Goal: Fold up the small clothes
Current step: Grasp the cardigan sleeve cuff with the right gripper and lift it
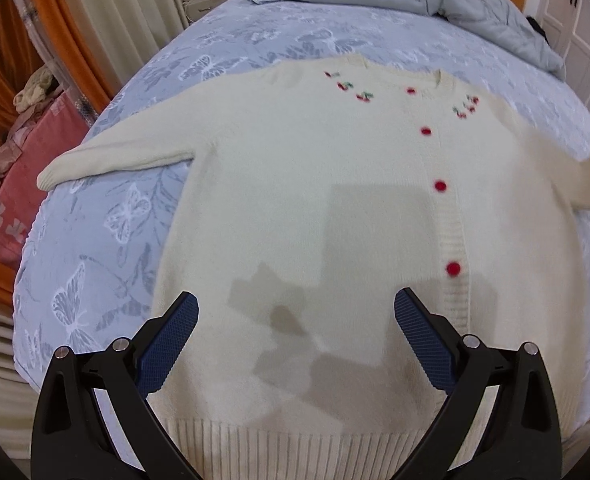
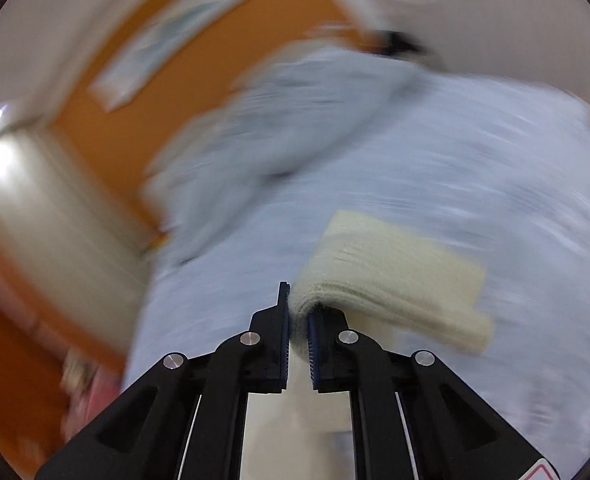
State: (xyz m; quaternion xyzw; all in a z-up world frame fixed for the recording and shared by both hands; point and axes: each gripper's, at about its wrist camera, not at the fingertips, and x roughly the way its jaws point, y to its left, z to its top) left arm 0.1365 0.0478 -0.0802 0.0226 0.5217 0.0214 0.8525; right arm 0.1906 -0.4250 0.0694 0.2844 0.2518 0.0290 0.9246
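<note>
Left view: cream cardigan (image 1: 303, 208) spread flat on blue bed (image 1: 107, 216), buttons fastened; left tool (image 1: 295, 320) wide open above hem, holding nothing. Right view, blurred: right tool (image 2: 298, 312) clamped on ribbed cuff (image 2: 395, 276), lifted off bed.

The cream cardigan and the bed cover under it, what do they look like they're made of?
The cardigan looks like soft, fuzzy knit yarn, matte, with ribbing along the hem and button band; wool or acrylic can't be told apart. Its red buttons look fuzzy too, perhaps fabric-covered. The bed cover seems a woven or quilted textile, pale blue, with slightly raised butterfly and leaf patterns.
</note>
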